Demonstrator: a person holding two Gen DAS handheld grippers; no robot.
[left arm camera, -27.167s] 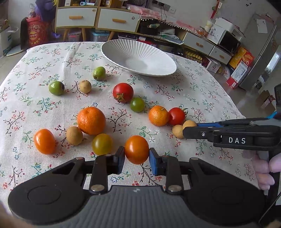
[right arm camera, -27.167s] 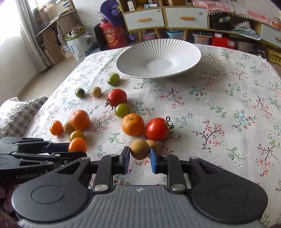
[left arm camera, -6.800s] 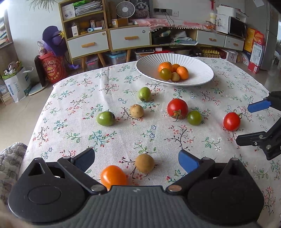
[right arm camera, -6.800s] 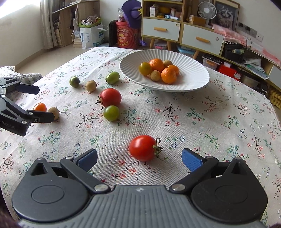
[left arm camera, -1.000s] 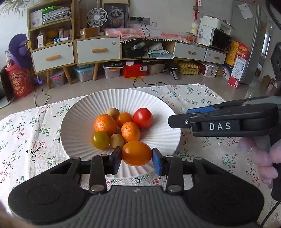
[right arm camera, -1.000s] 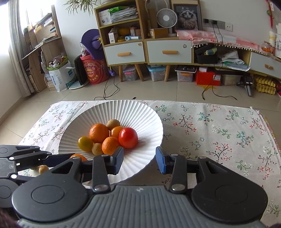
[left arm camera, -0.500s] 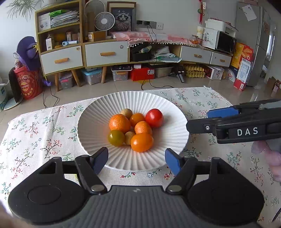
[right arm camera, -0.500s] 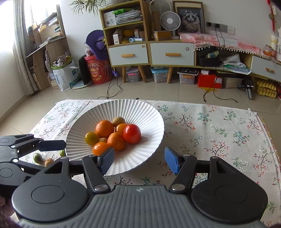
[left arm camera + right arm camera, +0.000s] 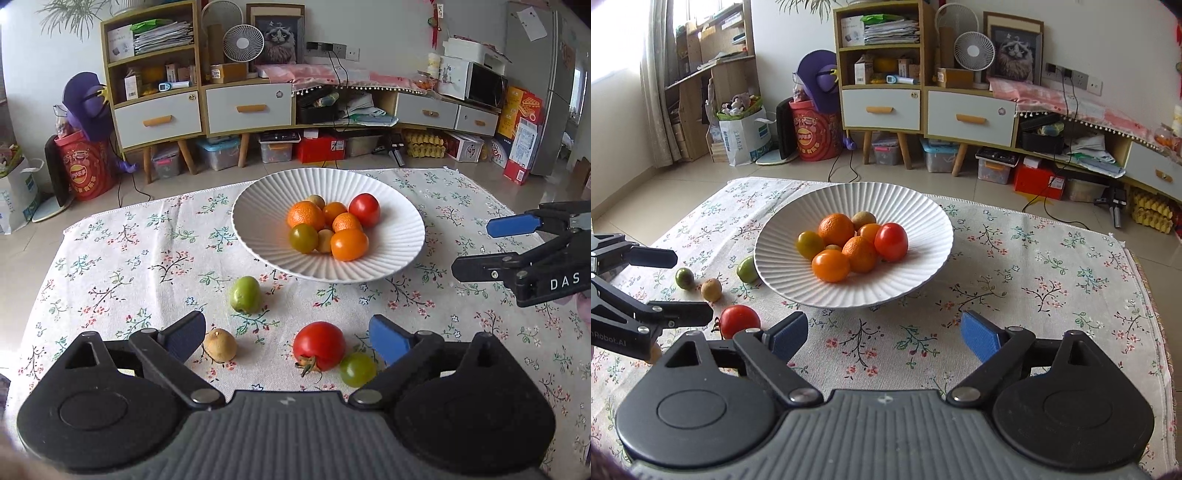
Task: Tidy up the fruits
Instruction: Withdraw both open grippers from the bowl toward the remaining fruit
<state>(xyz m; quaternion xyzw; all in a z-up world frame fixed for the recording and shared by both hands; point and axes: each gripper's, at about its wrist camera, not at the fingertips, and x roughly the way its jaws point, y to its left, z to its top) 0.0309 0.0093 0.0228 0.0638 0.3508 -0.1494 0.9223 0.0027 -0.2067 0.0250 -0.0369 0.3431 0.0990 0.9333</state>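
From the left wrist view, the left gripper hangs low over the floral tablecloth with its jaws spread wide and nothing between the pads. Inside that gap, at about six o'clock in the frame, sits a glossy red tomato with its dried green stem pointing toward the camera, and a small green tomato touches it at four o'clock. A tan, rough-skinned round fruit lies just beside the left finger, and a pale green oval fruit rests further out at eleven o'clock from the tomato. The white ribbed bowl stands near the frame's centre, holding a heap: two dimpled oranges, smooth orange tomatoes, an olive-green tomato, a red tomato and what look like two small tan fruits, partly hidden. The right gripper enters at three o'clock, its jaws parted and empty. From the right wrist view, the right gripper is spread open above bare cloth, gripping nothing, with the bowl at twelve o'clock. The left gripper reaches in at nine o'clock, open as well. Near it on the cloth lie the red tomato, the tan fruit, a darker green fruit and the pale green fruit, which sits just beside the bowl's rim.
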